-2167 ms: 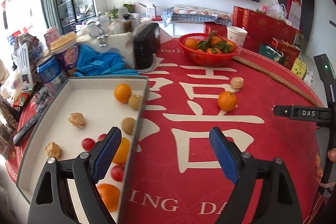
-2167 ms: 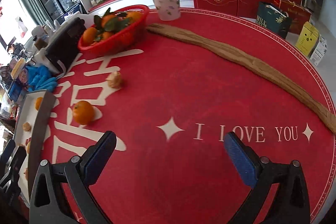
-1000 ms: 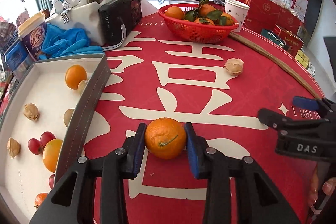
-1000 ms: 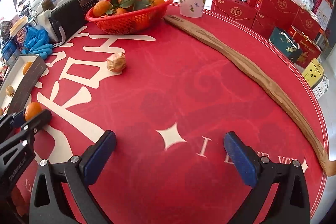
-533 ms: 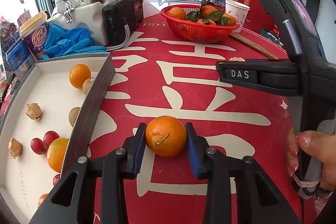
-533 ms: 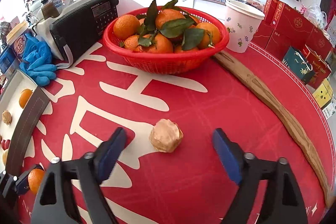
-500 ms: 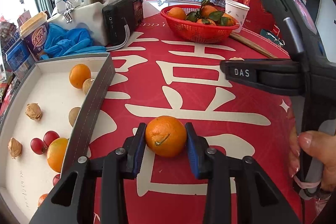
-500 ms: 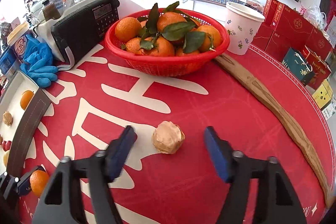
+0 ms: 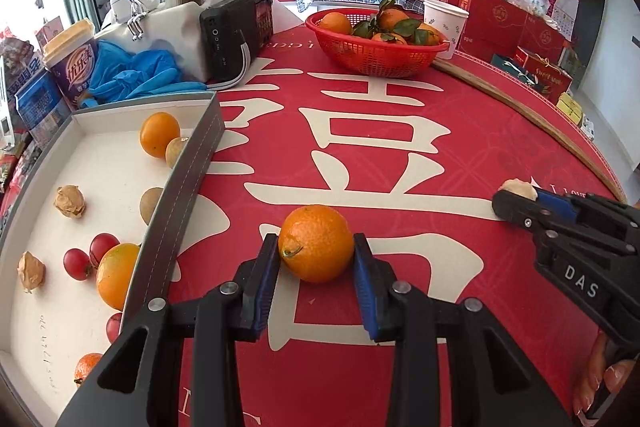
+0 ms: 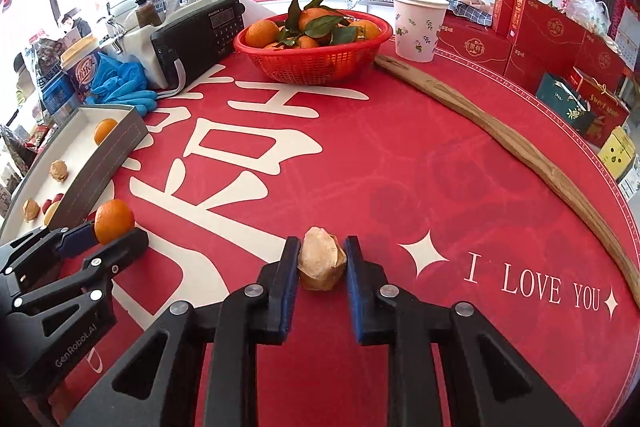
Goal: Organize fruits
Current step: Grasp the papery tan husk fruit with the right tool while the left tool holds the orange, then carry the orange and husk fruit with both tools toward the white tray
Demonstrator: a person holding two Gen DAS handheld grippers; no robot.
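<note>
My left gripper [image 9: 316, 259] is shut on an orange [image 9: 316, 242] just above the red tablecloth, right of the white tray [image 9: 188, 179]; the pair also shows in the right wrist view [image 10: 114, 221]. My right gripper [image 10: 322, 263] is shut on a tan walnut [image 10: 321, 259] on the cloth, also seen at the right in the left wrist view [image 9: 518, 189]. The tray holds oranges [image 9: 159, 134], walnuts [image 9: 70, 201], small round brown fruits and red cherry tomatoes [image 9: 78, 263].
A red basket of leafy oranges [image 9: 378, 45] stands at the back with a paper cup [image 9: 444, 23] beside it. A long wooden stick [image 10: 520, 147] lies along the right. A black radio [image 9: 236, 31], blue gloves [image 9: 132, 75] and cups crowd the back left.
My right gripper has closed on the walnut and pulled it back toward the near right. My left gripper still grips the orange and has moved little.
</note>
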